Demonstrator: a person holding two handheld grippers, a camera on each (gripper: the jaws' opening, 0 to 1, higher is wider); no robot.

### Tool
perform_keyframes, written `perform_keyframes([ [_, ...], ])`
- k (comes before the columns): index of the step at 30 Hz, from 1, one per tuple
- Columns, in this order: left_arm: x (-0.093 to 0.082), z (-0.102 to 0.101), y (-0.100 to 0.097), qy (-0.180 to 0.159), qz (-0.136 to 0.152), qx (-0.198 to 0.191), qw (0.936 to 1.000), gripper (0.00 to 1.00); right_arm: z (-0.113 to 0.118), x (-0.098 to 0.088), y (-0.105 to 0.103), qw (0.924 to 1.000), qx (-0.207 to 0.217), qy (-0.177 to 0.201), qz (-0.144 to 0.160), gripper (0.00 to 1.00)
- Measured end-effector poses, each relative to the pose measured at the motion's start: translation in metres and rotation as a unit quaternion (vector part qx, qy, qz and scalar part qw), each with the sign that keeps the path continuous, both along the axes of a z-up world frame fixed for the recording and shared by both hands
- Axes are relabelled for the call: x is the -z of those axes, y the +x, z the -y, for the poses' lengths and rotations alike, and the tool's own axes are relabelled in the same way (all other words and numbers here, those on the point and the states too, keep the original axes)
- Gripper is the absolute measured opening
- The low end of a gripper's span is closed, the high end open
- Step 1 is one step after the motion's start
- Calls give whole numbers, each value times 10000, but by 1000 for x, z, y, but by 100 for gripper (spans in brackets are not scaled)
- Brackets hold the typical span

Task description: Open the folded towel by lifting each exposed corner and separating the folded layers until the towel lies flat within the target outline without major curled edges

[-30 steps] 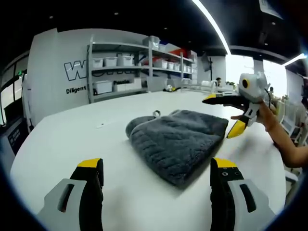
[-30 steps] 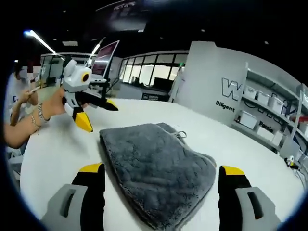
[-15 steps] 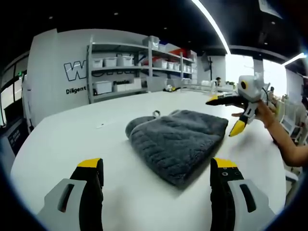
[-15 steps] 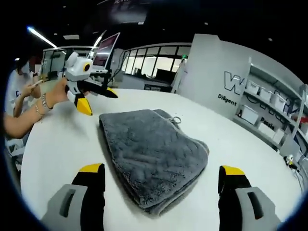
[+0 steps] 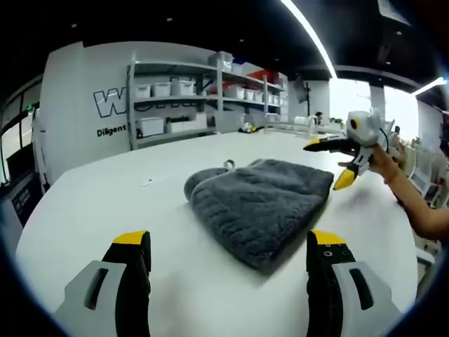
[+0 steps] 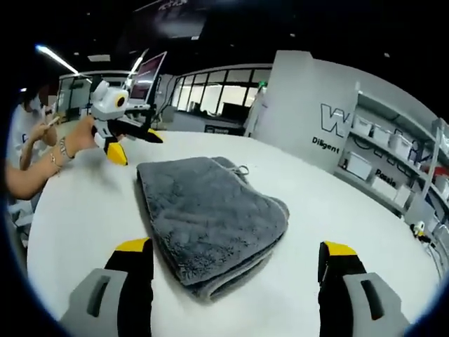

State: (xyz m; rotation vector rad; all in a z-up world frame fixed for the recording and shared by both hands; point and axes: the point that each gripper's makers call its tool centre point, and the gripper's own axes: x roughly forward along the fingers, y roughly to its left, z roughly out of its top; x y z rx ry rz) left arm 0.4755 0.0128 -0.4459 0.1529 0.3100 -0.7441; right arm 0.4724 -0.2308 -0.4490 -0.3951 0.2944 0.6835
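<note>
**Towel folded, both grippers hanging back**

Compared with a second ago, the right gripper (image 6: 228,281) has drawn back from the towel (image 6: 207,214): in the right gripper view the grey bundle now sits farther ahead of the yellow-tipped jaws and looks smaller, though it has not shifted on the table (image 6: 351,217). From the left gripper view, the right gripper (image 5: 342,163) has drifted slightly up and away from the towel's far edge. The left gripper (image 5: 228,277) has scarcely moved.

Towel position: near the middle of the white table, folded into a thick stack, layered edges facing the right gripper's camera. A small hanging loop (image 5: 229,166) sticks out at the back (a useful marker for one corner). No target outline is discernible on the tabletop.

Jaw state: both grippers spread wide, nothing held; neither touches the cloth. In the right gripper view the left gripper (image 6: 130,144), held by a hand (image 6: 76,140), hovers beyond the towel's far corner, jaws apart.

Step in hand, as I judge it: choosing a corner; unfolding not yet begun.

Risks:
- Pinching the full stack instead of the top layer would lift the towel as a lump.
- The plush pile may slip from a shallow bite, dropping a curled edge.
- Pulling one corner unanchored could drag the towel across the smooth table, off any intended placement.
</note>
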Motion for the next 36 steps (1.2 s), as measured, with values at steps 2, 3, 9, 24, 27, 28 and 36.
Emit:
perform_keyframes([
  [2,0,0,1,4,-4,0,10000,90,0,4,-1,10000,-6,-44,-58,100],
  [3,-1,0,1,-7,-2,5,10000,90,1,6,-2,9999,-11,-67,-77,100],
  [9,-1,-1,1,-4,6,10,10000,90,10,7,-2,9999,-4,-70,-115,100],
  [24,-1,-2,2,30,4,5,10000,90,28,11,-8,9996,-31,-249,-121,100],
  [27,-1,-1,2,35,10,8,10000,90,37,15,-7,9995,25,-254,-186,100],
  [28,-1,-1,2,36,8,8,10000,90,38,15,-7,9995,38,-254,-197,100],
  [36,-1,-3,3,101,39,-22,9999,90,59,12,-10,9996,186,-142,-176,100],
])
